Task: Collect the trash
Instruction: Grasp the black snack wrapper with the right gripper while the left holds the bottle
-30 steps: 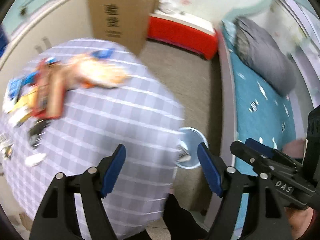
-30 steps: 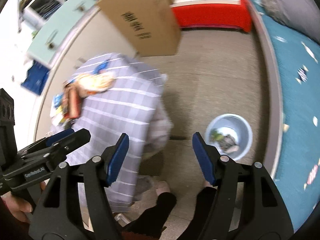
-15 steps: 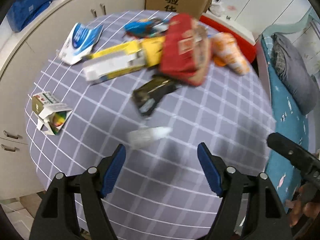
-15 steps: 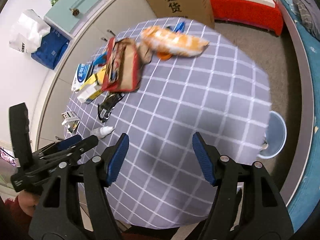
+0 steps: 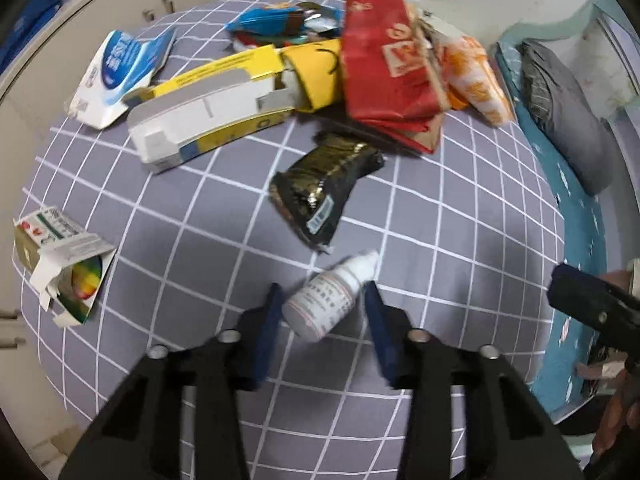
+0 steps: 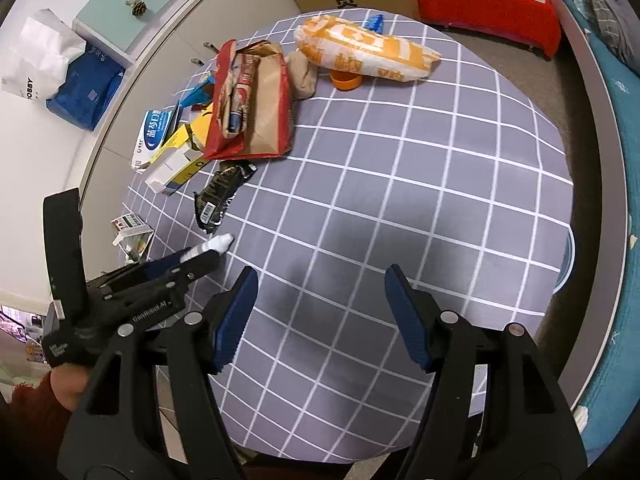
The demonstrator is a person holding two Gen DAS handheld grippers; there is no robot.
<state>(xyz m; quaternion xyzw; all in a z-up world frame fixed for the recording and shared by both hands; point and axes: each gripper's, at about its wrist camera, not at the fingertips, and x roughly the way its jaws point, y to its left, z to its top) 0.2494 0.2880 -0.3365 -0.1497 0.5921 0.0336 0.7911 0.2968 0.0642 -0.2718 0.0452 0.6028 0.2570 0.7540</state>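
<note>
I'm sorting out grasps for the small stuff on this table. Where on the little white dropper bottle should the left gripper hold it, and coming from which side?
Grip the white dropper bottle across its labelled body, coming from above. It lies on its side on the checked tablecloth, cap pointing away; the body is its widest, straightest part, while the cap tapers. The left gripper already straddles the body, its jaws having just been closing; contact isn't clear.
</note>
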